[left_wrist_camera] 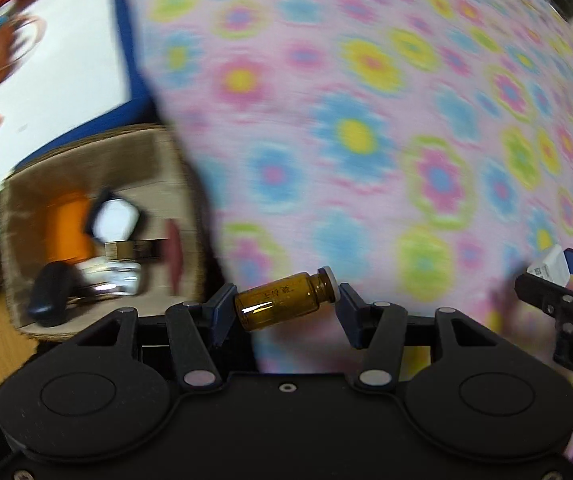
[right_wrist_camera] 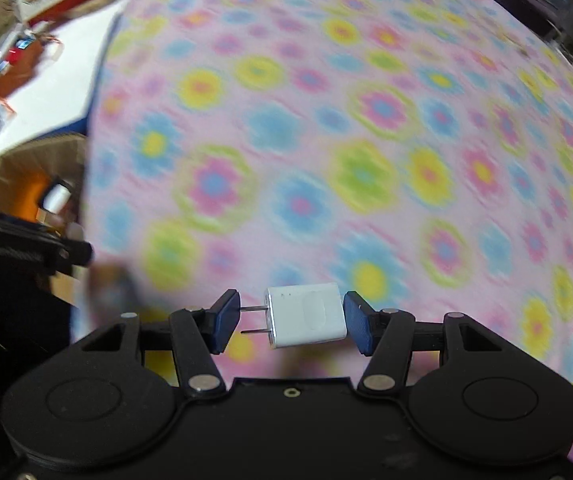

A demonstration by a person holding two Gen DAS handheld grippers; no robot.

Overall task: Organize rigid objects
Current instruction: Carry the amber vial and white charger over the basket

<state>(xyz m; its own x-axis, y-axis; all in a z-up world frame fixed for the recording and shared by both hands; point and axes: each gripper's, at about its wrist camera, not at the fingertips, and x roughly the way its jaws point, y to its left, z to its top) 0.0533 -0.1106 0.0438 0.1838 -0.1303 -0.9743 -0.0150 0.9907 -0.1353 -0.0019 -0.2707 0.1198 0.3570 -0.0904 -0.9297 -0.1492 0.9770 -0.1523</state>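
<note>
Left gripper [left_wrist_camera: 286, 307] jaws clamp amber vial [left_wrist_camera: 284, 300] lying sideways above floral cloth [left_wrist_camera: 366, 120]. Right gripper [right_wrist_camera: 292, 322] jaws grip white plug adapter [right_wrist_camera: 308, 316] lengthwise. Cardboard box [left_wrist_camera: 22, 216], near left: orange item [left_wrist_camera: 66, 224], black case [left_wrist_camera: 48, 294], blurred small objects.

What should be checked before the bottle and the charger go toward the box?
1. Left gripper holds the brown bottle end to end, base and cap against the pads: ok.
2. Bottle cap on: ok.
3. Right gripper holds the white charger; the left finger presses the prong tips, a thin contact: not ok.
4. Cardboard box open at the top: ok.
5. Free room in the box among the items already inside: cannot tell, blurred.
6. Grippers apart from each other: ok.
</note>
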